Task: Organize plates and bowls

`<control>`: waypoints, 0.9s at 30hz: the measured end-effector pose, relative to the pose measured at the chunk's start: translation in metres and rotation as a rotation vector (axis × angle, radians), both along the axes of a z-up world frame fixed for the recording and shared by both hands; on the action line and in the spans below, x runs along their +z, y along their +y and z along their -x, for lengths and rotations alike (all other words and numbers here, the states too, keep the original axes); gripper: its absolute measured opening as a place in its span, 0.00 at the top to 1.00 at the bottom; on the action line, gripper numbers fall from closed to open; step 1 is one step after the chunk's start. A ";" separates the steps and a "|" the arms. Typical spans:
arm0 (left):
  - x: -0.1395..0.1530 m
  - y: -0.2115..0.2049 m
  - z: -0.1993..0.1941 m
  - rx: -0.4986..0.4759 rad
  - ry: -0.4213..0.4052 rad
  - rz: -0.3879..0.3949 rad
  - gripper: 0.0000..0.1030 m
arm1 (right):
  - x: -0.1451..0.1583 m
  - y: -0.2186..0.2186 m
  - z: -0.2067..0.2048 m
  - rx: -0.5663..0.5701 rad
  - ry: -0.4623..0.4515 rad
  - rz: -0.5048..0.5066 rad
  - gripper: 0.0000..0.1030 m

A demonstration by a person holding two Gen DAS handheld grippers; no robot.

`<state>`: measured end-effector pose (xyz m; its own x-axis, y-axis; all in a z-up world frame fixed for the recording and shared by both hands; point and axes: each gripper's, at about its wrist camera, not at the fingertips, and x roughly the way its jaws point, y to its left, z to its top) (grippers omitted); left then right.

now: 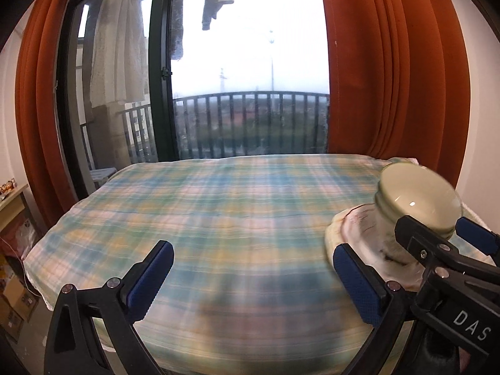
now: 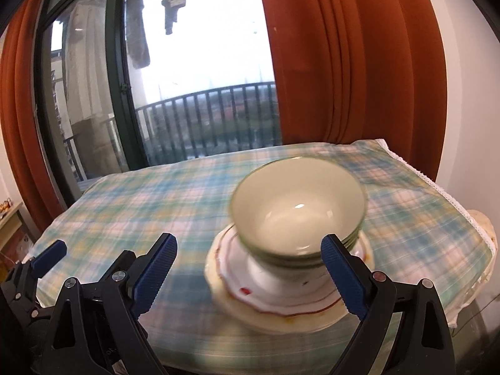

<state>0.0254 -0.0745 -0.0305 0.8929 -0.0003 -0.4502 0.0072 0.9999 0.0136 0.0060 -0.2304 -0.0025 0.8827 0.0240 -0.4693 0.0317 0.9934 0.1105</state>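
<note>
Nested green-rimmed bowls (image 2: 298, 209) are sitting on stacked plates (image 2: 281, 300) toward the right side of the desk under a plaid cloth (image 1: 218, 206). The right gripper (image 2: 250, 276) is hovering with fingers spread wide before the stack, gripping nothing. The left gripper (image 1: 250, 278) is likewise standing wide apart over bare cloth, left of the stack, holding nothing. Orange curtains (image 1: 390, 62) are framing the balcony door behind.

Stacked bowls (image 2: 298, 209) on plates (image 2: 281, 300); right gripper (image 2: 250, 268) spread wide.
</note>
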 end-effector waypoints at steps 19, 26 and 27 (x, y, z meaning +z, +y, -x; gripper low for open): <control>-0.003 0.068 0.001 -0.006 -0.067 0.020 0.00 | 0.002 0.063 0.009 -0.065 -0.076 0.074 0.04; -0.003 0.078 -0.004 0.013 -0.065 0.045 0.00 | 0.006 0.063 0.001 -0.075 -0.084 0.089 0.03; -0.003 0.078 -0.004 0.018 -0.066 0.044 0.00 | 0.007 0.063 0.000 -0.075 -0.084 0.087 0.03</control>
<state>0.0298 0.0040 -0.0334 0.9205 -0.0029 -0.3906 -0.0098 0.9995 -0.0305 0.0057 -0.1670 0.0041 0.9168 -0.0811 -0.3910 0.1005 0.9945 0.0293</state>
